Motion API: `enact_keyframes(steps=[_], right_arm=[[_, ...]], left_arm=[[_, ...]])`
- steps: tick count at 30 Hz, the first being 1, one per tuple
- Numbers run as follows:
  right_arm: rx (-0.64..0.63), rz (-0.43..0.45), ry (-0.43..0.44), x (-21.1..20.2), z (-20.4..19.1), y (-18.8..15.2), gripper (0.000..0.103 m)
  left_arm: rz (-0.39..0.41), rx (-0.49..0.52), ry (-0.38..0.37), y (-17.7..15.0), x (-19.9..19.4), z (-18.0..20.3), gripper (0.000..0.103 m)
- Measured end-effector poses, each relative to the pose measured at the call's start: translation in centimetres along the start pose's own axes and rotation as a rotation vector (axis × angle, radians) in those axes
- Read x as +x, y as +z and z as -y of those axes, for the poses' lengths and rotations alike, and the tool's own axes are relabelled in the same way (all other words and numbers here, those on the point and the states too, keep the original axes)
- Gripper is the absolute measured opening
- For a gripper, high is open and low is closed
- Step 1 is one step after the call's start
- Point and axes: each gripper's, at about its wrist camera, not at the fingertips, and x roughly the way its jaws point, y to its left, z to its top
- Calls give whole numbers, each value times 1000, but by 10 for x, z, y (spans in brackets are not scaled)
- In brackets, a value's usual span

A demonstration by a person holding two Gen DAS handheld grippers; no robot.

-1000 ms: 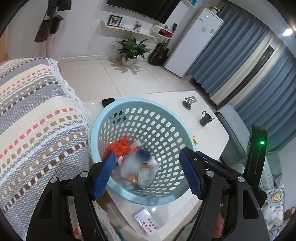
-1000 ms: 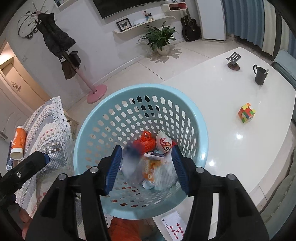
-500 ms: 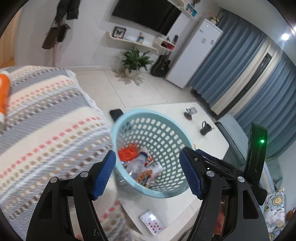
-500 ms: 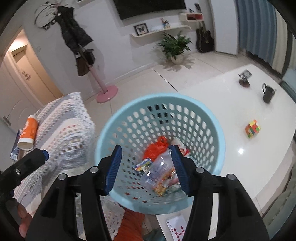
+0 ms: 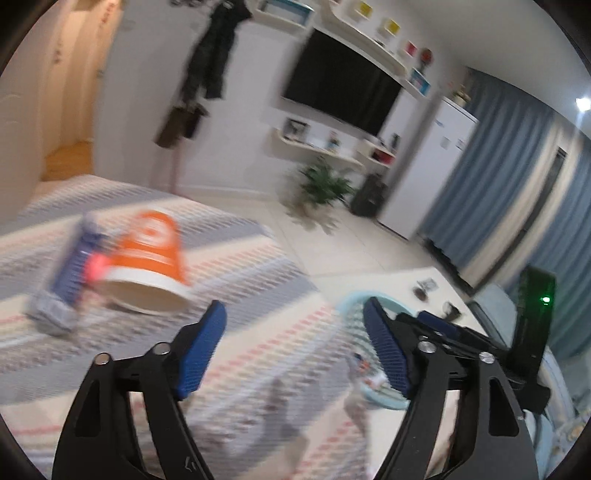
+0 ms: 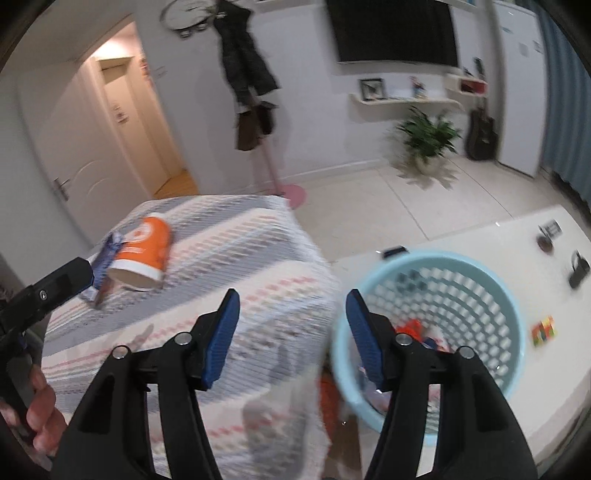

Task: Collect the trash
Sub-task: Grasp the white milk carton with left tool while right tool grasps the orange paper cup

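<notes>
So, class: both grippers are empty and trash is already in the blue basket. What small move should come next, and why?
Probably carry the left hand-held gripper, open with jaws just widened and empty, toward the orange cup lying on its side on the striped cover. It and the blue wrapper beside it lie outside the basket.

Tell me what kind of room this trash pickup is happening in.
Most likely a home living room. A wall-mounted TV hangs above a shelf, a guitar leans by a potted plant, and a sofa under a striped cover holds an orange paper cup.
</notes>
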Motion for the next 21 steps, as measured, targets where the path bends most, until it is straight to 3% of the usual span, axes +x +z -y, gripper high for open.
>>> enact_keyframes(steps=[5, 10, 16, 21], right_arm=[[-79, -9, 59, 18, -61, 18, 59], [-127, -24, 110, 45, -113, 34, 63], [-163, -56, 137, 81, -152, 47, 67], [-186, -102, 129, 113, -171, 51, 68]], left_arm=[[52, -70, 131, 18, -32, -66, 86], [32, -158, 205, 31, -40, -129, 88], [-54, -221, 240, 38, -9, -185, 88], [-116, -260, 244, 34, 22, -204, 88]])
